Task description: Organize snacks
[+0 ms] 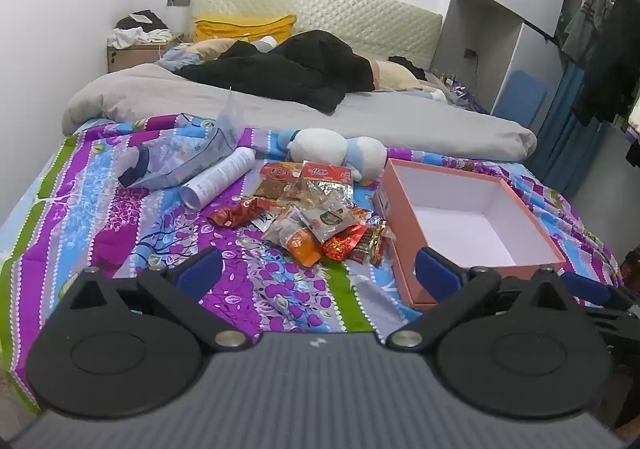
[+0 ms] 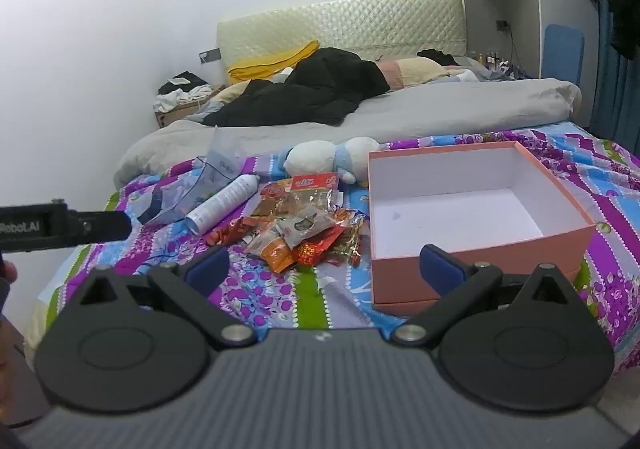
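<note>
Snack packets (image 1: pixel 308 217) heaped loose on patterned bedspread (image 1: pixel 100 217), just left of pink box (image 1: pixel 404 217). Box open, empty, likely set as destination. Left gripper (image 1: pixel 318 269) and right gripper (image 2: pixel 324 269) both spread wide, empty, hovering short of heap; no packet yet gripped.

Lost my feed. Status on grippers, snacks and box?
Left gripper and right gripper open, holding nothing. Snacks piled on bedspread left of box, box holds nothing. Plush toy and white tube border the pile.

Both wrist views face the headboard (image 1: pixel 316 9) from the bed's foot, side by side.
</note>
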{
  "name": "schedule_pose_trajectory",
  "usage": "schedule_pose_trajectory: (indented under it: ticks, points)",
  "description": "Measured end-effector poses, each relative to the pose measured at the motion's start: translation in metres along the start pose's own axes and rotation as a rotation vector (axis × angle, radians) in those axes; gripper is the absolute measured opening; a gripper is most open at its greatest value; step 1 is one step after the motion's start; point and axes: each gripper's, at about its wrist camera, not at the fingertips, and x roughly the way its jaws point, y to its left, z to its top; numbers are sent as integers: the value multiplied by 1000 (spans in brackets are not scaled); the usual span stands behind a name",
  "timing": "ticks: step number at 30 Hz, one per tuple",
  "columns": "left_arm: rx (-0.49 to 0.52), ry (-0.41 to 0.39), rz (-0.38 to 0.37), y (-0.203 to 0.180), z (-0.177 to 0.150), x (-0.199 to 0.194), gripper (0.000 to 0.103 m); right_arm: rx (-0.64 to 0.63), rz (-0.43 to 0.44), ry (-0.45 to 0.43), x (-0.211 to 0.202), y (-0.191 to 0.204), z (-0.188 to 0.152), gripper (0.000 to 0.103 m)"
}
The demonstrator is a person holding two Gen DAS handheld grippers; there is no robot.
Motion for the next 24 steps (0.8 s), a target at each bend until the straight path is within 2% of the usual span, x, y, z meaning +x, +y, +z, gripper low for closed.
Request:
schedule_pose_trajectory:
  ticks: [14, 24]
  points:
    - [8, 5, 2, 3, -9, -2, 103, -8, -2, 0, -3, 3, -2, 103]
    - [11, 17, -1, 1, -5, 6, 103, 6, -12, -3, -5, 0, -2, 103]
